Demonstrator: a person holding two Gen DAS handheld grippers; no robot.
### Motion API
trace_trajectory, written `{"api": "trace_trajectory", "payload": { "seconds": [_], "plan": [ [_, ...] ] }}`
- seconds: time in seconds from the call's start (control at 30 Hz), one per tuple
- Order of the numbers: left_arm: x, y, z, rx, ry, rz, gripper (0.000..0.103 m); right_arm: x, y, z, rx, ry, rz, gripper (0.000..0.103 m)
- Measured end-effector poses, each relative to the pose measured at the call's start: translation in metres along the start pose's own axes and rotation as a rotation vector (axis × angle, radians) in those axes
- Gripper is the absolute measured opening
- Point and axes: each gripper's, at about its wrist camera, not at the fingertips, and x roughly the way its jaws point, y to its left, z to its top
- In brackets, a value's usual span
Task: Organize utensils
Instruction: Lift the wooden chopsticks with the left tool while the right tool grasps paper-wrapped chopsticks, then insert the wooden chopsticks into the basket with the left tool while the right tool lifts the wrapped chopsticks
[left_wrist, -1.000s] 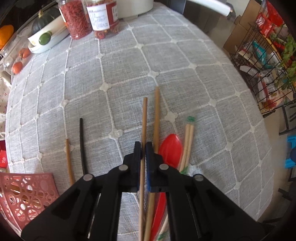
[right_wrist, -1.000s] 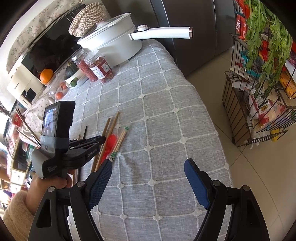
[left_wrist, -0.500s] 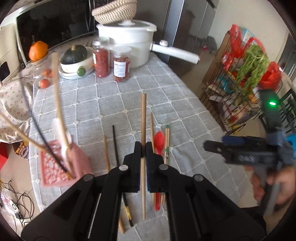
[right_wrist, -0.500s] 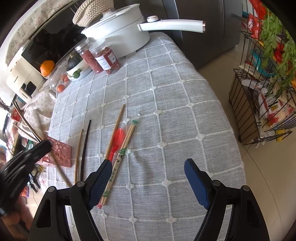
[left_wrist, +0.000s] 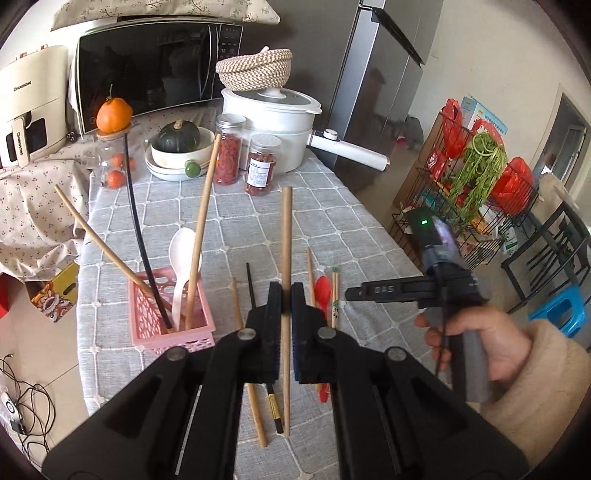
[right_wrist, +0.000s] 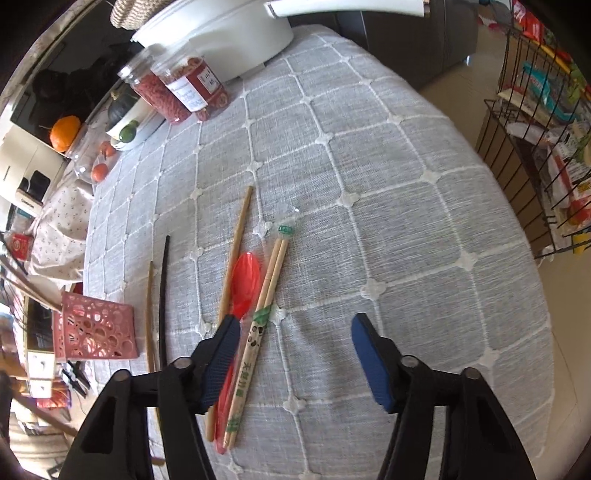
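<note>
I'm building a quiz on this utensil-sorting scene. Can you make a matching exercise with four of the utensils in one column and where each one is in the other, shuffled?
Things:
1. white spoon
2. red spoon
3. wrapped chopsticks
4. plain wooden chopstick

Places:
A. clamped in the left gripper
B. standing in the pink basket
C. flat on the cloth, between a wooden chopstick and the wrapped pair
D. flat on the cloth, just right of the red spoon

Pairs: 1-B, 2-C, 3-D, 4-A
</note>
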Motion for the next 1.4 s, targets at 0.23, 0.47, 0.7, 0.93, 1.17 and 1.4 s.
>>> {"api": "trace_trajectory", "payload": {
  "seconds": [0.23,0.47,0.7,0.93,1.17,1.4],
  "plan": [
    [-0.008,0.008,-0.002,-0.022,-0.004,-0.013,0.005,0.025,0.012,0.005,0.005,0.027,-0.035,0.037],
    [-0.009,0.012,-0.004,-0.023,0.001,-0.004,0.005,0.033,0.022,0.009,-0.014,0.009,-0.061,0.024],
    [-0.007,0.017,-0.010,-0.045,0.020,0.015,0.005,0.037,0.038,0.005,-0.157,0.034,-0.173,0.012],
    [-0.014,0.023,-0.011,-0.053,0.007,0.034,0.005,0.019,0.014,0.002,-0.084,0.037,-0.067,0.005],
    [-0.028,0.023,-0.004,-0.069,-0.061,0.047,0.005,-0.053,0.029,-0.012,-0.136,-0.145,0.053,0.005],
    [-0.052,0.026,0.004,-0.088,-0.170,0.089,0.005,-0.110,0.047,-0.030,-0.184,-0.315,0.108,0.005]
  ]
}}
